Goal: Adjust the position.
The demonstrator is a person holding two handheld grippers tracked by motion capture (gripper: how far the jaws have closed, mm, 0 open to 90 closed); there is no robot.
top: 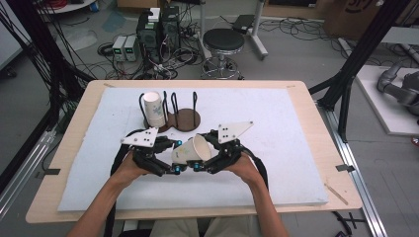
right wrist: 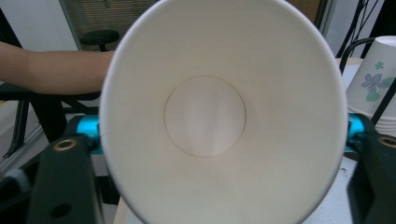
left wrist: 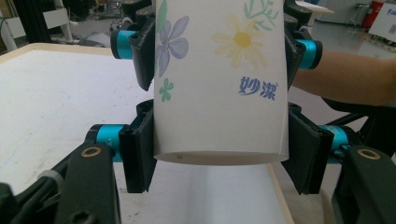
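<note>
Both tools clamp one flower-printed white paper cup (top: 190, 150) above the white-padded counter (top: 276, 148). The left tool (left wrist: 219, 156) grips its base end, the right tool (top: 201, 167) its rim end, mouth facing the right tool's camera.

Wood table (top: 316, 118); white mat (top: 257, 118) w/ cup rack (top: 185, 119).

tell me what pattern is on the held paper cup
White paper cup with purple, yellow and green flowers plus blue lettering; clearest in the left gripper view.
</note>
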